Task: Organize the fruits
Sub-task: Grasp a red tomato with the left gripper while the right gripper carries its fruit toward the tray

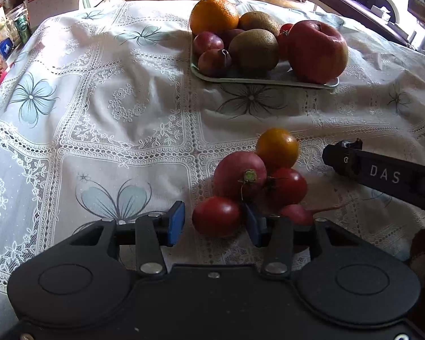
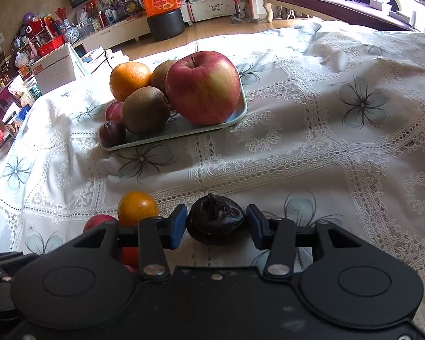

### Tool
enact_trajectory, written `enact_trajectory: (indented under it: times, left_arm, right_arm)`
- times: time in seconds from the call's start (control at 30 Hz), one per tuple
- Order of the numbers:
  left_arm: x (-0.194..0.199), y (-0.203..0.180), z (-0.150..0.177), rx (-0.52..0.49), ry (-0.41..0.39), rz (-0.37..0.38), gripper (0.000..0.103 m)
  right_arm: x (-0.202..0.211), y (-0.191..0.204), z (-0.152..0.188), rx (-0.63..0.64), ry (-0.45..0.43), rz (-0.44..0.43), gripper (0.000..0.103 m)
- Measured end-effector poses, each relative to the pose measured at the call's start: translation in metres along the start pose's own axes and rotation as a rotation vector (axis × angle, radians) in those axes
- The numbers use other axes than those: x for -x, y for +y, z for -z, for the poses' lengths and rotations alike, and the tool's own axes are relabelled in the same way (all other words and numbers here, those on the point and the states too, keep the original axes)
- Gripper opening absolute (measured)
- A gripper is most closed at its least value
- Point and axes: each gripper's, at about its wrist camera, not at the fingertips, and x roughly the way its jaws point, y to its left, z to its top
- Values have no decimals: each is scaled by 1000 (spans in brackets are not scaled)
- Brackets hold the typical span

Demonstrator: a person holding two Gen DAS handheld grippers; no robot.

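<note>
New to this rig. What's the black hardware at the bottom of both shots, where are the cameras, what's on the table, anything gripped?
The black hardware is two handheld two-finger grippers carried by a person; a fisheye camera on each looks along its blue-padded fingers. In the left view, the left gripper is open around a red tomato in a small pile. In the right view, the right gripper is open around a dark wrinkled fruit, apparently not clamped. Farther back, a tray on the lace tablecloth holds an apple, orange and kiwis.

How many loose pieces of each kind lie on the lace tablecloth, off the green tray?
Round red tomatoes: 2
Round orange-yellow tomato: 1
Pink-red radishes: 2
Dark wrinkled brown-black bulb: 1
Total: 6
</note>
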Motion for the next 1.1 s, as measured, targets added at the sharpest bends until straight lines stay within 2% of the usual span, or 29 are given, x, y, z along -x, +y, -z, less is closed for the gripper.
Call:
enact_trajectory:
  times: [0.1,0.13,0.33,0.57,0.83,1.0,1.1]
  left_arm:
    - [0,-2,1,-1,-7,-6,49]
    - [1,-2,1,3,-12,-11,44]
    - [16,6,-4,70,-32,6,44]
    - [57,18,-9,147,-44,29,44]
    - [93,16,20,174,-51,57,44]
    - [109,13,39,166,-55,91,44]
    - [120,11,51,155,-67,106,43]
  right_arm:
    - [0,0,0,3,-1,1,48]
    - [0,0,0,3,-2,1,48]
    - [0,1,1,13,-4,7,48]
    - [9,5,5,41,-50,25,48]
    - [47,9,6,51,-152,-4,48]
    - [92,7,9,29,-214,-17,48]
    - [123,5,17,10,-214,-26,48]
